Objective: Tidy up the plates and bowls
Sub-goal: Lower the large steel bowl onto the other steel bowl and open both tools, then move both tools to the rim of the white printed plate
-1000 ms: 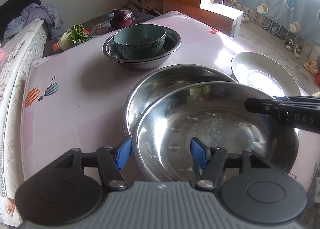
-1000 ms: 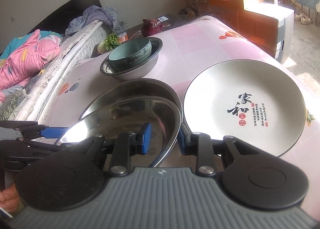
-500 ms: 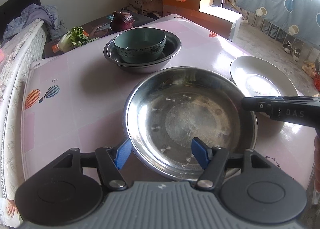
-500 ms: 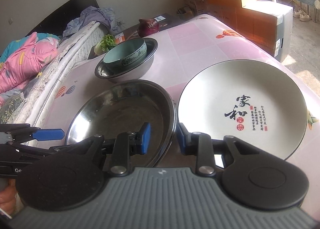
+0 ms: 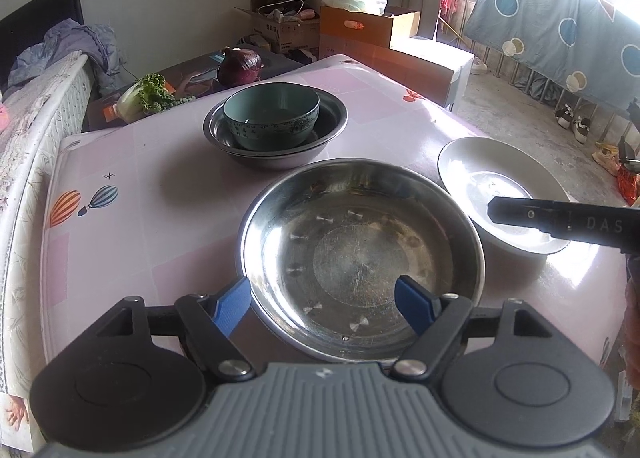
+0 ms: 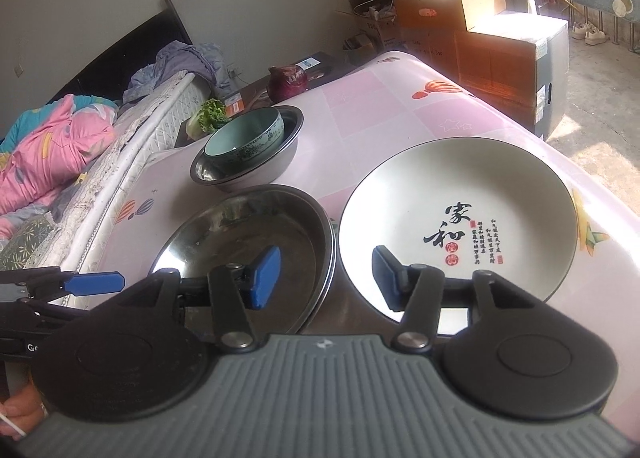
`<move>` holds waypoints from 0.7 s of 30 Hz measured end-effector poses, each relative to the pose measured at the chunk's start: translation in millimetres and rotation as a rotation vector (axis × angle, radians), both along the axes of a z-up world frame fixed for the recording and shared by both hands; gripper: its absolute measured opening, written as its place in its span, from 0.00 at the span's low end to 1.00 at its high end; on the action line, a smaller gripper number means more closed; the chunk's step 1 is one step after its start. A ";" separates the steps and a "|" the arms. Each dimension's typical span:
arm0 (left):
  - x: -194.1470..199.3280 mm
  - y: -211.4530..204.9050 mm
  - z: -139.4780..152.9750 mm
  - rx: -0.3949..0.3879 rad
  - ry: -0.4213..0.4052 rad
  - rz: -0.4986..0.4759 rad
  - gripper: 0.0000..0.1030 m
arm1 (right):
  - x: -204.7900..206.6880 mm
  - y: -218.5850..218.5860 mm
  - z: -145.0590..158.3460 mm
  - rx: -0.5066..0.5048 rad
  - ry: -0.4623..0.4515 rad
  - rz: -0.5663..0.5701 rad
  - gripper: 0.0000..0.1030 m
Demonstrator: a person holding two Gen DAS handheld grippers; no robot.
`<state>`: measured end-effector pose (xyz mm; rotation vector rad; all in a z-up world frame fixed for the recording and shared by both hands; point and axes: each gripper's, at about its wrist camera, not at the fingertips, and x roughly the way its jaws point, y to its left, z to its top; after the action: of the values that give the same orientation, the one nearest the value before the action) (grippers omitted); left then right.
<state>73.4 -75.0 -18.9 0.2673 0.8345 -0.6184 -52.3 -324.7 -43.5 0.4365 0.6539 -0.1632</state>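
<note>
Left cam first: the left gripper (image 5: pixel 322 298) has its jaws opening, blue pads either side of the near rim of the steel plates (image 5: pixel 362 258) but not pressing on it. The plates sit stacked on the pink table (image 5: pixel 160 218), right in front. Behind them is a green bowl (image 5: pixel 271 114) nested inside a steel basin (image 5: pixel 276 150). Off to the right there's a white plate (image 5: pixel 500 194), touching or nearly touching the steel stack, can't tell which. The right gripper's black finger pokes in over the white plate from the right edge. Cabbage (image 5: pixel 146 96) and a red onion (image 5: pixel 240 66) are on a dark stand past the table's far edge.

Right cam: the right gripper (image 6: pixel 326 278) is opening too, one pad over the steel plates (image 6: pixel 248 234), the other over the white plate (image 6: pixel 456 218), the steel rim between them but not pinched. You can see two rims stacked on the steel ones here. White plate has black characters on it and lies flat just beside the stack. Bowl (image 6: pixel 244 138) in basin (image 6: pixel 256 174) further back. Left gripper's blue pad (image 6: pixel 96 283) shows at the left edge.
</note>
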 end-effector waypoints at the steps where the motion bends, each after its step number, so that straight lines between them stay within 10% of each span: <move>1: -1.4 -0.5 0.8 -0.004 -0.003 -0.002 0.78 | -3.7 -1.4 1.5 0.000 -0.006 -0.004 0.51; 21: -71.1 -81.0 0.7 -0.229 -0.028 -0.143 0.77 | -107.0 -135.5 13.5 -0.006 -0.105 -0.064 0.52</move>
<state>2.4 -156.0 -18.2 0.1272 0.7147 -0.8352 -159.4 -460.2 -30.0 0.4571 0.5365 -0.2021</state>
